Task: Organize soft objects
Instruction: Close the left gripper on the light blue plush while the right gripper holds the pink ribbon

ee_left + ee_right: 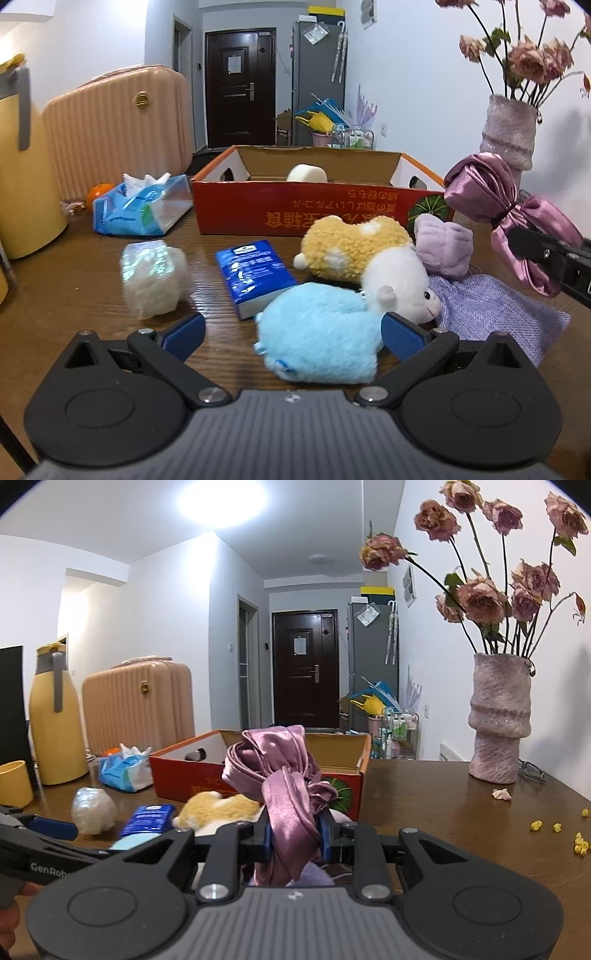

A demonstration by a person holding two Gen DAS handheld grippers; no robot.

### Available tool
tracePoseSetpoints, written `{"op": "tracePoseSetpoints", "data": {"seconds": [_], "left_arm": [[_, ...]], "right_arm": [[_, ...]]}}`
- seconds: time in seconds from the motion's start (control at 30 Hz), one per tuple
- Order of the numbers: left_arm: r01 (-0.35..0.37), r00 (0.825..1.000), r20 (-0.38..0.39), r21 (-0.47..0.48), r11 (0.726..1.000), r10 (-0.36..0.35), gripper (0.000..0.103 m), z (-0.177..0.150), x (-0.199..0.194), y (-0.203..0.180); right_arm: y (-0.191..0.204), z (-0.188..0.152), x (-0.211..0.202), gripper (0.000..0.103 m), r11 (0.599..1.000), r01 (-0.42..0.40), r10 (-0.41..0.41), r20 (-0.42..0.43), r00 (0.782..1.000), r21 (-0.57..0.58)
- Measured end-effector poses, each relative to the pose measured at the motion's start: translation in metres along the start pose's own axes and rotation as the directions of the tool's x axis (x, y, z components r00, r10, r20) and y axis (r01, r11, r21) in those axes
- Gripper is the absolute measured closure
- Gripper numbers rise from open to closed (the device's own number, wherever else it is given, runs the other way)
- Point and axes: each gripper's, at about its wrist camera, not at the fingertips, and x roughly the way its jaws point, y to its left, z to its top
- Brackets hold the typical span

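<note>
The purple satin bow (284, 775) is clamped in the closed right gripper (295, 836), held upright in front of the red cardboard box (192, 779). Before the box, a yellow plush (354, 247) and sheep plush (399, 288) are piled. The blue plush (317, 332) is bracketed by the wide-open left gripper (293, 334), ungripped.

plush toys (332, 295) before box (314, 210) | tissue pack (140, 206) left of box
</note>
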Motion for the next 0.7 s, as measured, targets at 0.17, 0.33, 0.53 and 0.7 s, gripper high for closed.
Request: {"op": "tracePoseSetpoints", "data": {"seconds": [0.17,0.33,0.53,0.7], "left_arm": [[0.004,0.999,-0.036,0.015,1.0,-0.003,0.0,0.004,0.018,-0.008],[0.022,0.996,-0.082,0.01,1.0,-0.021,0.0,0.005,0.033,-0.008],[0.036,0.992,-0.118,0.005,0.999,-0.035,0.0,0.005,0.045,-0.006],[0.058,0.987,-0.146,-0.009,0.998,-0.059,0.014,0.004,0.05,-0.003]], "right_arm": [[-0.012,0.001,0.007,0.08,0.999,0.01,-0.01,-0.021,1.0,0.031],[-0.009,-0.001,0.007,0.08,0.999,-0.005,0.007,-0.035,0.999,0.032],[-0.003,-0.004,0.006,0.08,1.0,-0.01,0.01,-0.036,0.999,0.006],[-0.004,-0.004,0.006,0.08,1.0,-0.007,0.007,-0.042,0.999,0.007]]}}
